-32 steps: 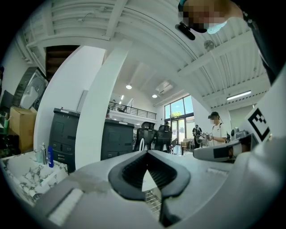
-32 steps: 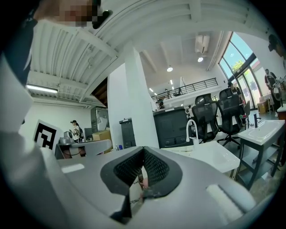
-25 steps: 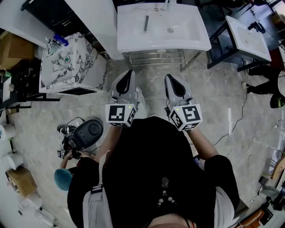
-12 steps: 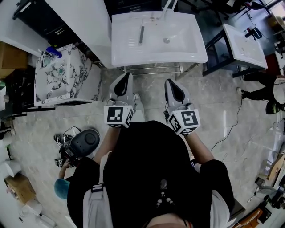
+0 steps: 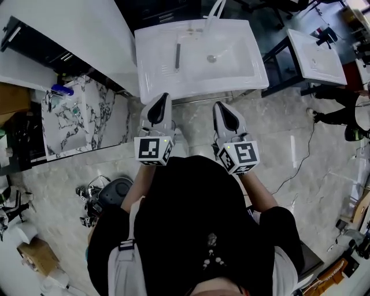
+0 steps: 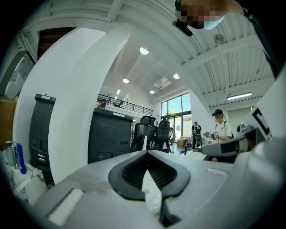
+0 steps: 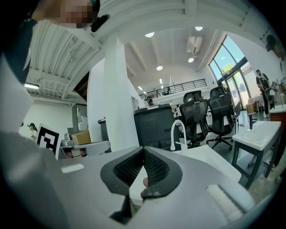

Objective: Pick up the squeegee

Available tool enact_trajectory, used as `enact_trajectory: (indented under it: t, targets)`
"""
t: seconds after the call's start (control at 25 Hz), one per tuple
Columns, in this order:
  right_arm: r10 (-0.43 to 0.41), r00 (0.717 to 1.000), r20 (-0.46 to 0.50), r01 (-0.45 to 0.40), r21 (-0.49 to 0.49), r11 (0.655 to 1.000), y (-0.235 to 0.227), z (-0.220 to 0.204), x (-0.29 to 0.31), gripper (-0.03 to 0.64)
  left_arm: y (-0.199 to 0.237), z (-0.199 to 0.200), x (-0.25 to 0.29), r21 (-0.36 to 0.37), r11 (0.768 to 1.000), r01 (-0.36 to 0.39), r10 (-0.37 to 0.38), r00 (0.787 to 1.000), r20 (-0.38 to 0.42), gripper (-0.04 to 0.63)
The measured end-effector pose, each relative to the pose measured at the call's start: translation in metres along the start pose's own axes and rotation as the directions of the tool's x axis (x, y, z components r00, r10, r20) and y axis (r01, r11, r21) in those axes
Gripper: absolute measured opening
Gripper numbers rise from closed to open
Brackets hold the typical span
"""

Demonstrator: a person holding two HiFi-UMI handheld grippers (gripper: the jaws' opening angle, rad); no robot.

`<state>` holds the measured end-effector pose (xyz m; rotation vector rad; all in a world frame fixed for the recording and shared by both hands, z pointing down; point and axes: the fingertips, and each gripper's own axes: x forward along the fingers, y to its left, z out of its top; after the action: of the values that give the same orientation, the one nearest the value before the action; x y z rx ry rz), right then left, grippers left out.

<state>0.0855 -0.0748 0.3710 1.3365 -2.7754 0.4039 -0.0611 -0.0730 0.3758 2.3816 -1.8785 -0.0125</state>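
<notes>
The squeegee (image 5: 177, 56), a slim dark grey bar, lies in the left half of the white sink basin (image 5: 243, 66), left of the drain (image 5: 212, 58) and the white faucet (image 5: 214, 14). In the head view, my left gripper (image 5: 161, 98) and right gripper (image 5: 222, 106) are held side by side at the basin's near rim, short of the squeegee. Both point at the sink. The left gripper (image 6: 146, 153) is shut with nothing in it. The right gripper (image 7: 143, 149) also has its pads together and holds nothing. The faucet (image 7: 178, 132) rises beyond the right jaws.
A marble-patterned counter (image 5: 87, 118) with a blue bottle (image 5: 60, 90) stands to the left. A second white sink (image 5: 315, 55) on a dark frame is at the right, with a person (image 5: 341, 107) beside it. Dark gear (image 5: 107, 193) and a cable (image 5: 292, 173) lie on the floor.
Both grippers have travelled forward to the sink's near rim, and the basin with the squeegee now sits closer to them. Both stayed shut.
</notes>
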Motion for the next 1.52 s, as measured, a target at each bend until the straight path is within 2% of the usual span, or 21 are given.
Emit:
enact_trajectory:
  t: [0.24, 0.76, 1.16, 1.52]
  targets:
    - [-0.039, 0.999, -0.008, 0.039, 0.002, 0.999, -0.016, 0.009, 0.042, 0.002, 0.021, 0.003, 0.048, -0.008, 0.999, 0.044, -0.044, 0.999, -0.005, 0.002]
    - [-0.07, 0.997, -0.02, 0.069, -0.016, 0.997, -0.022, 0.016, 0.146, 0.002, 0.088, -0.01, 0.128, -0.018, 0.997, 0.078, -0.079, 0.996, -0.037, 0.002]
    - [-0.072, 0.997, -0.031, 0.072, -0.018, 0.997, -0.023, 0.018, 0.177, 0.002, 0.11, -0.028, 0.157, -0.026, 0.996, 0.083, -0.085, 0.993, -0.082, 0.002]
    - [-0.02, 0.997, -0.071, 0.02, -0.012, 1.0, -0.037, 0.009, 0.203, 0.002, 0.119, -0.057, 0.184, -0.022, 0.999, 0.049, -0.052, 0.988, -0.145, 0.002]
